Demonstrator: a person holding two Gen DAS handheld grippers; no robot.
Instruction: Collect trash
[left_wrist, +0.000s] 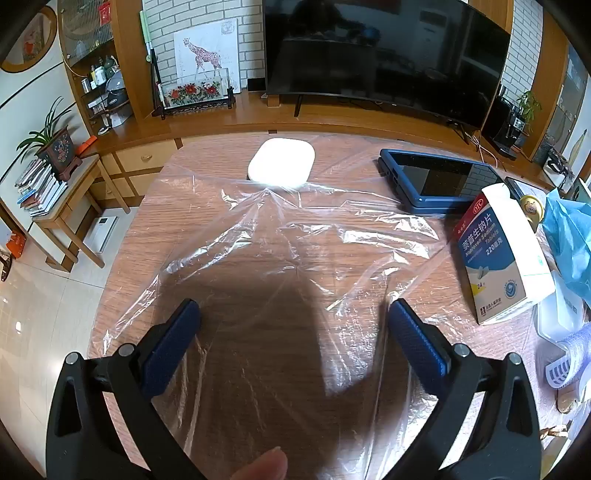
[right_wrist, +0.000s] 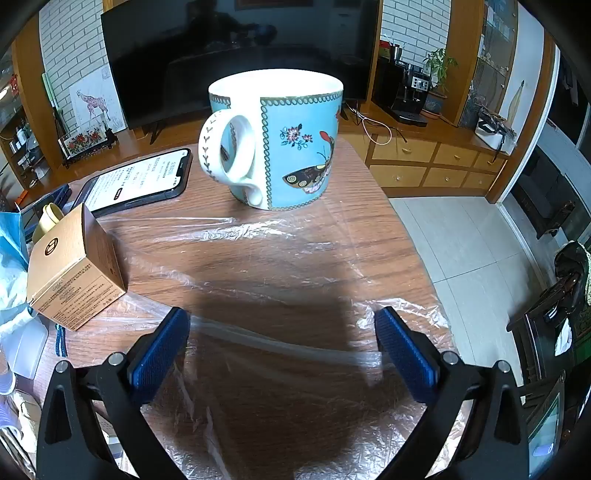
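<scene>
A clear plastic sheet (left_wrist: 295, 236) lies crinkled over the wooden table (left_wrist: 207, 177). My left gripper (left_wrist: 293, 314) is open and empty above the sheet. A white and blue medicine box (left_wrist: 498, 254) lies to its right, beside blue crumpled plastic (left_wrist: 569, 240). My right gripper (right_wrist: 282, 321) is open and empty over the same sheet (right_wrist: 288, 266). A brown cardboard box (right_wrist: 74, 269) lies to its left, next to white and blue wrappers (right_wrist: 11, 266).
A white pad (left_wrist: 281, 162) and a blue-cased tablet (left_wrist: 439, 181) lie at the table's far side. A blue butterfly mug (right_wrist: 275, 140) and a lit phone (right_wrist: 136, 181) stand ahead of the right gripper. A TV (left_wrist: 384, 51) stands behind on a wooden cabinet.
</scene>
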